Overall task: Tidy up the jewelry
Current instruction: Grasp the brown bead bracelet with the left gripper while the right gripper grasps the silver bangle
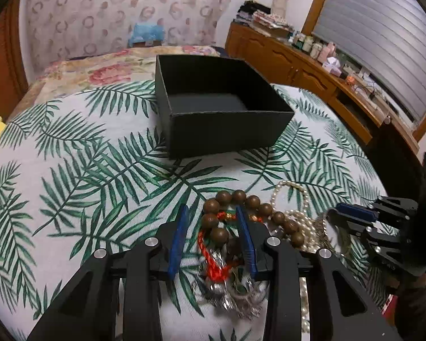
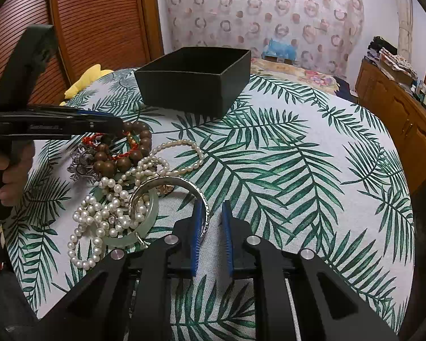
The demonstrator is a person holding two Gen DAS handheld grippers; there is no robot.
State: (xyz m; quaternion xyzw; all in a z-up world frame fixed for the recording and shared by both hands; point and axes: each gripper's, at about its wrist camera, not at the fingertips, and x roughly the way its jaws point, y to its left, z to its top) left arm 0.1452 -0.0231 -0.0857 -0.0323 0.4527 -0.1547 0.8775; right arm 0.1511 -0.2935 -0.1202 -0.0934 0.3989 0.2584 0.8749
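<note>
An open black box (image 1: 213, 105) stands on the leaf-print table, also seen in the right wrist view (image 2: 193, 82). A pile of jewelry lies near me: a brown wooden bead bracelet (image 1: 252, 204) (image 2: 136, 153), a red cord piece (image 1: 213, 258), pearl strands (image 1: 301, 218) (image 2: 110, 213), a silver bangle (image 2: 181, 187) and a pale green bangle (image 2: 153, 216). My left gripper (image 1: 211, 213) is open, its blue fingers straddling the wooden beads and red cord. My right gripper (image 2: 211, 210) is open, its left finger beside the silver bangle's rim, and it also shows in the left wrist view (image 1: 352, 213).
The round table has a leaf-print cloth (image 2: 298, 170). A yellow object (image 2: 85, 82) lies at its far left edge. A wooden dresser (image 1: 312, 68) with small items runs along the right wall. A bed with floral cover (image 1: 105, 71) lies beyond the box.
</note>
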